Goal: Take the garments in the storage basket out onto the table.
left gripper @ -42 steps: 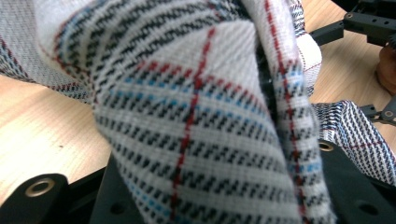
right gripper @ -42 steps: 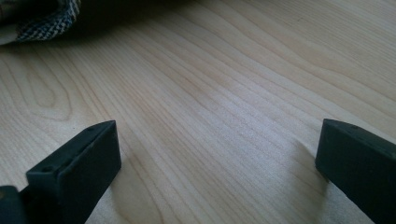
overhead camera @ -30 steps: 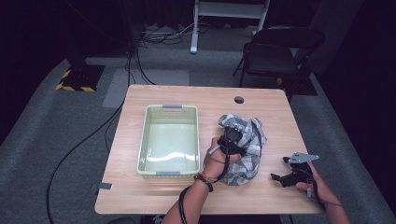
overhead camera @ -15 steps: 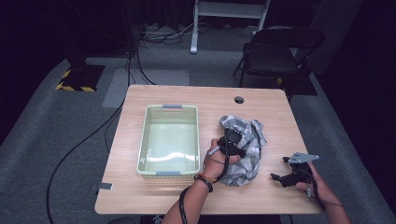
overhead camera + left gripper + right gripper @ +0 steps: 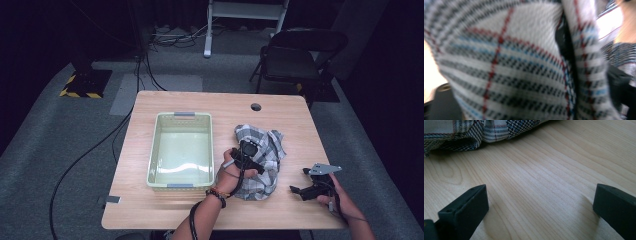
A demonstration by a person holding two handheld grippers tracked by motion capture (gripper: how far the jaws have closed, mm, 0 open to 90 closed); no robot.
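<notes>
A crumpled plaid cloth (image 5: 265, 162), white with black, red and blue lines, lies right of the table's middle. My left gripper (image 5: 247, 152) is pushed into its left side. Its jaws have just been opening, and in the left gripper view folds of the cloth (image 5: 511, 62) lie between them, right up against the camera. My right gripper (image 5: 298, 189) rests low over the wood near the front right corner. Its jaws stand wide open with only bare table between them (image 5: 539, 207). The cloth's edge (image 5: 461, 132) lies a short way beyond them.
A pale green plastic basket (image 5: 180, 116) stands empty just left of the cloth. The wooden table (image 5: 280, 112) has a round cable hole (image 5: 256, 107) near its far edge. A black folding chair (image 5: 295, 55) stands beyond the table's far right corner.
</notes>
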